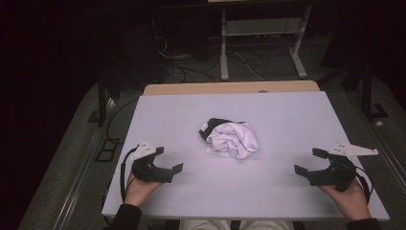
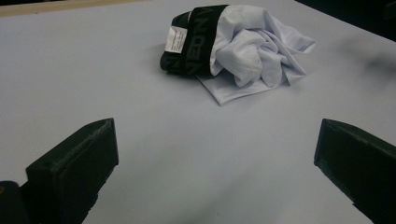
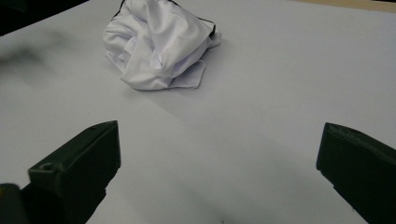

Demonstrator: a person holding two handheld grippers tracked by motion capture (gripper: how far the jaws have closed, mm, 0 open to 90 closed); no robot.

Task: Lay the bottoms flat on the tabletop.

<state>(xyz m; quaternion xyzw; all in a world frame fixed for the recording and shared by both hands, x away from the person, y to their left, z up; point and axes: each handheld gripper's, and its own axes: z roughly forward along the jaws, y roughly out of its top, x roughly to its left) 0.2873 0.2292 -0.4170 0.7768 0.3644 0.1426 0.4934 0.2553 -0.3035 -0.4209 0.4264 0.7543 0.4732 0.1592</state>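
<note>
Two hands come in from the bottom edge of the high view, each holding a black gripper over the near part of the table (image 1: 268, 196). That pale board is the biggest thing here, its far wooden edge just showing past the covering. At its middle lies a crumpled white garment (image 1: 231, 139) with a black waistband (image 2: 200, 39) and a small white label, well apart from both tools. On the person's left, the left gripper (image 1: 168, 160) has its jaws spread wide with nothing between them, and they point toward the garment. Over on the right, the right gripper (image 1: 309, 162) is likewise spread wide and empty, aimed at the same heap. Each gripper view shows bare table between its jaws.
</note>
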